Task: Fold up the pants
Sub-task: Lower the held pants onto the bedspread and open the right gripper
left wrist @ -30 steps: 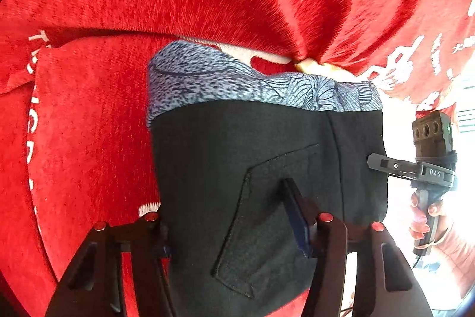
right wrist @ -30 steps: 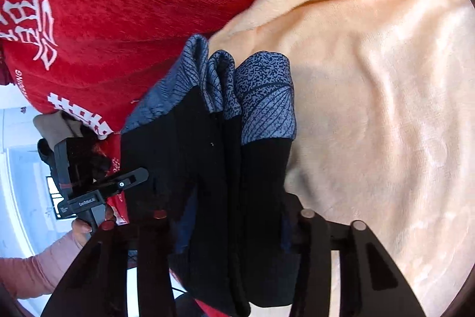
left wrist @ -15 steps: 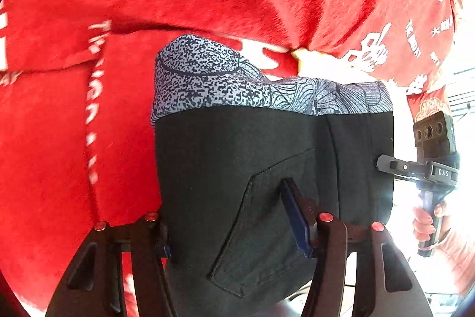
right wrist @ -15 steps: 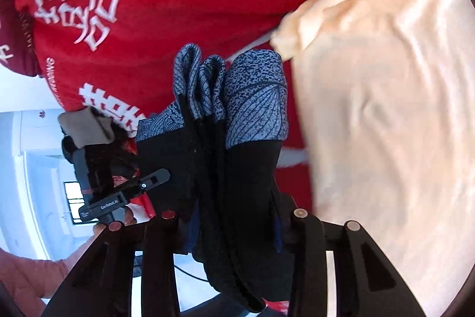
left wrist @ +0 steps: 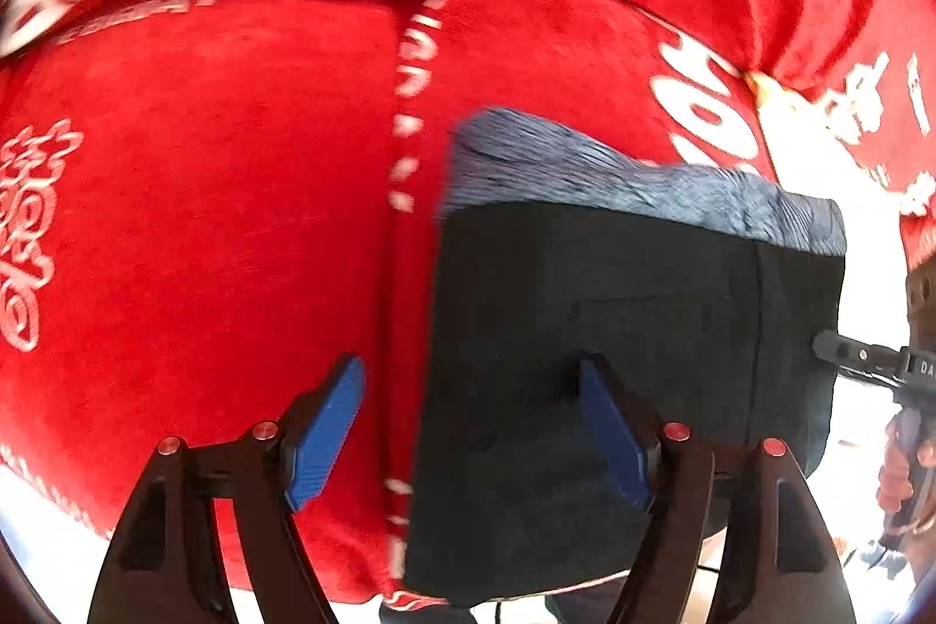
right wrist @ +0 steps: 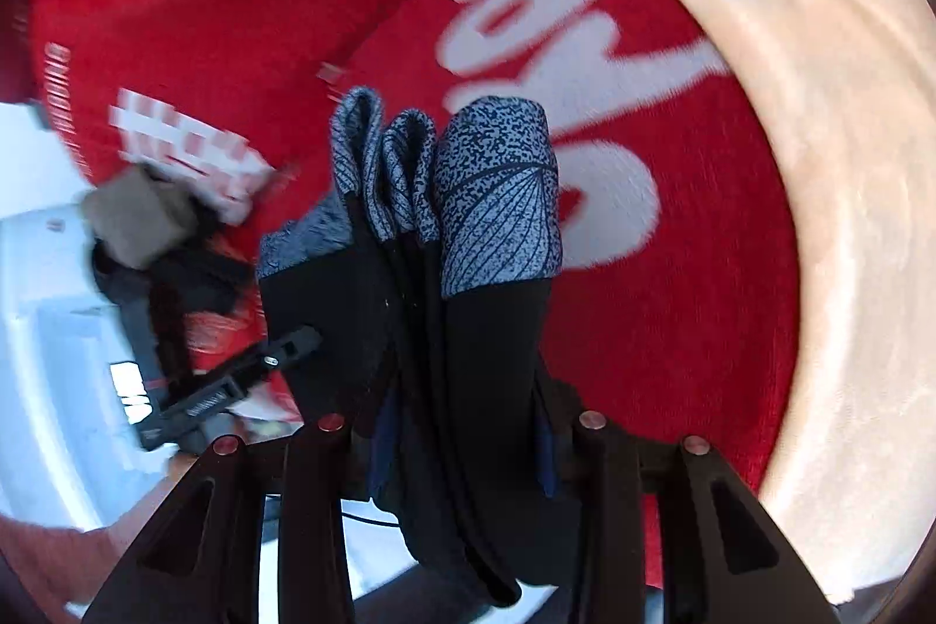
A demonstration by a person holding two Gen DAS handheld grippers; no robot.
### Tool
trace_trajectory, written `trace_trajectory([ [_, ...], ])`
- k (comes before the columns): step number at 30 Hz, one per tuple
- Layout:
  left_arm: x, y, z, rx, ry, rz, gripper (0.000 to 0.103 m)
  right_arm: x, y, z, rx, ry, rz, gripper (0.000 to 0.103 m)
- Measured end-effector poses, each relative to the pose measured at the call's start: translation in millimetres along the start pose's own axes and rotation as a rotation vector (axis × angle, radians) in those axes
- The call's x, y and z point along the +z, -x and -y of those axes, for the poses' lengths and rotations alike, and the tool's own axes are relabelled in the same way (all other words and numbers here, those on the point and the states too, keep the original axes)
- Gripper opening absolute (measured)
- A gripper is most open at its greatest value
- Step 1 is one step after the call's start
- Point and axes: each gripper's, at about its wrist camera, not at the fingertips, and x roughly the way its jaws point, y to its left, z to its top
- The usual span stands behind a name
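The folded pants (left wrist: 614,331), black with a grey patterned waistband (right wrist: 497,191), hang over a red blanket. My left gripper (left wrist: 471,372) has its jaws opening. Its left blue pad (left wrist: 327,425) stands clear over the blanket. The right pad (left wrist: 614,437) lies in front of the black cloth, and only the pants' left edge falls between the two. My right gripper (right wrist: 462,425) holds the bunched layers of the pants (right wrist: 468,361) between its fingers. Its jaws are easing open, and the cloth still hangs from them. From the left wrist view it clamps the pants' right edge (left wrist: 866,366).
The red blanket (left wrist: 205,214) with white characters (right wrist: 526,10) fills the ground below. A cream blanket (right wrist: 819,156) lies along the right of the right wrist view. A person's hand (left wrist: 901,472) holds the right gripper's handle. Bright floor shows at lower left (right wrist: 47,331).
My left gripper has let go of the pants and spread its jaws, and the pants now sit to its right. Both views have slid across the red blanket. The right gripper keeps the bundle.
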Motion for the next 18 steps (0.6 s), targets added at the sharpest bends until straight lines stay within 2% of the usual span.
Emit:
trace_trajectory([
  [2, -1, 12, -6, 0.026, -0.003, 0.027, 0.077, -1, 3, -3, -0.060, -0.004, 0.024, 0.054],
  [7, 8, 44, 8, -0.003, -0.056, 0.113, 0.077, -9, 36, -17, -0.233, 0.023, 0.145, 0.053],
  [9, 14, 43, 23, -0.029, -0.086, 0.127, 0.077, -12, 52, -32, -0.241, 0.060, 0.207, 0.035],
  [10, 19, 36, 34, -0.034, -0.095, 0.125, 0.077, -13, 57, -39, -0.241, 0.081, 0.227, 0.022],
  [11, 21, 29, 40, -0.039, -0.099, 0.121, 0.077, -11, 58, -50, -0.244, 0.104, 0.242, 0.021],
  [13, 24, 12, 51, -0.034, -0.100, 0.114, 0.077, -11, 48, -67, -0.241, 0.144, 0.231, 0.021],
  [16, 25, -22, 58, 0.055, -0.095, 0.105, 0.077, -7, 17, -81, -0.285, 0.208, 0.180, 0.021],
  [18, 25, -27, 57, 0.067, -0.091, 0.120, 0.087, -7, 0, -75, -0.325, 0.227, 0.150, 0.021],
])
